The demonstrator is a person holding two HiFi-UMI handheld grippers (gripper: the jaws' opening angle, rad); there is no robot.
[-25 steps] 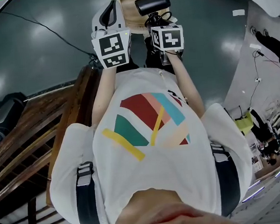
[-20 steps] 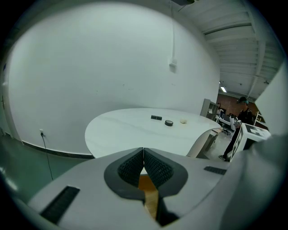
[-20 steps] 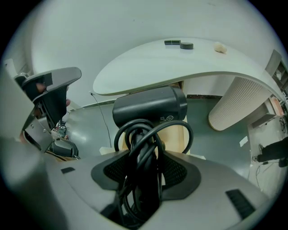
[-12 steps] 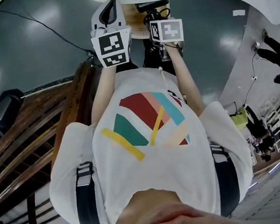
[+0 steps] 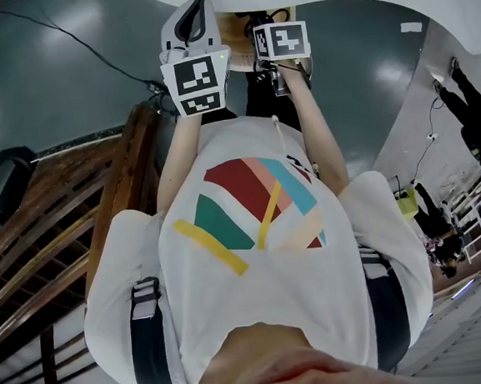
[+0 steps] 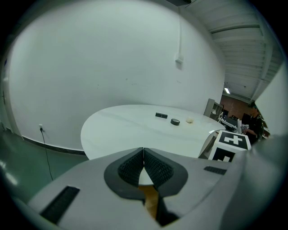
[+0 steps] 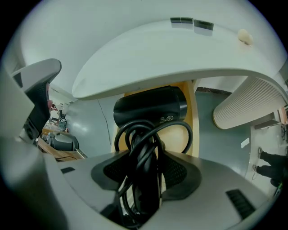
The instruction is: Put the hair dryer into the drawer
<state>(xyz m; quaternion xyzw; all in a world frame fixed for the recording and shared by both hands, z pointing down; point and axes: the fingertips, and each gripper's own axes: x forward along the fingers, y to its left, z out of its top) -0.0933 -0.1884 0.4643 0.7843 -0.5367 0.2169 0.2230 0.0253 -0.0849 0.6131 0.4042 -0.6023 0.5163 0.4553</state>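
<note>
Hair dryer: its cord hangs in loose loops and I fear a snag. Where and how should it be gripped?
By the handle, cord loops pinched against it, coming from the handle's end so the wide barrel points away. The handle is the narrow part; the right gripper holds it that way.

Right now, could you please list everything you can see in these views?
hair dryer: one, black, cord coiled, held over the drawer
drawer: one, light wood, under the table's edge
table: one, white, round
bar: one, black, on the table
disc: one, dark, beside the bar
lump: one, pale, beside the disc
wooden furniture: count unclear, brown, person's left
shirt: one, white with coloured stripes, on the person
left gripper: one, grey, shut and empty
right gripper: one, grey, shut on the hair dryer
</note>
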